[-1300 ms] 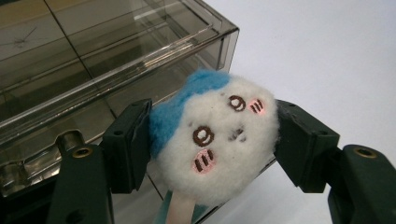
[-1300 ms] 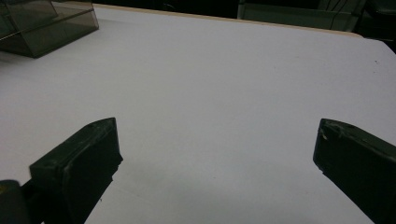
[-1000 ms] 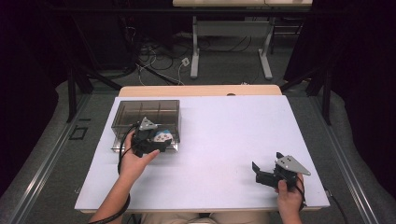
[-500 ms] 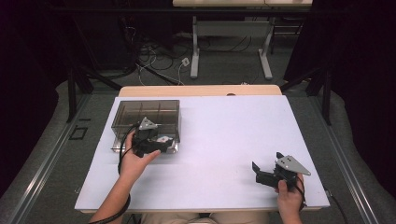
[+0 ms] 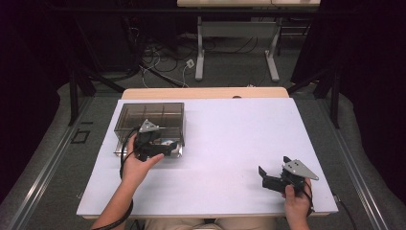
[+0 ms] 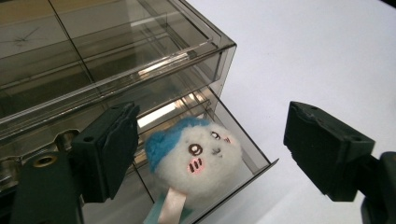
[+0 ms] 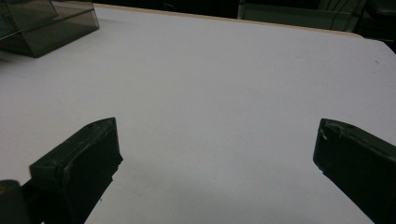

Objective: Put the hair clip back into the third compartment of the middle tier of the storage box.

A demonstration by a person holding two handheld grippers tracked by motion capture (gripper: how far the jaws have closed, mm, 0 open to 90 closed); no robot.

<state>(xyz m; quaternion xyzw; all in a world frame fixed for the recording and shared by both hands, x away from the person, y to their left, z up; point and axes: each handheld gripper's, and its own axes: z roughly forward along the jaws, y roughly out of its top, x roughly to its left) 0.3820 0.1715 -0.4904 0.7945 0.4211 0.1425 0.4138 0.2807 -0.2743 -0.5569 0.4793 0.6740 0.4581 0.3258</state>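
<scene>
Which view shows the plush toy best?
Left gripper view: the plush toy lies in the open drawer, face visible. High view gives a pale speck behind the left hand-held gripper; right gripper view catches a corner of the box.

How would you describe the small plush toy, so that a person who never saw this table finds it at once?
Look at the white table and find the smoky clear drawer box near its far left corner. Its bottom drawer is pulled open, and the plush lies inside, between the open jaws of the left gripper. It is the one soft thing there: round, white, blue on top, with pink cheeks.
</scene>
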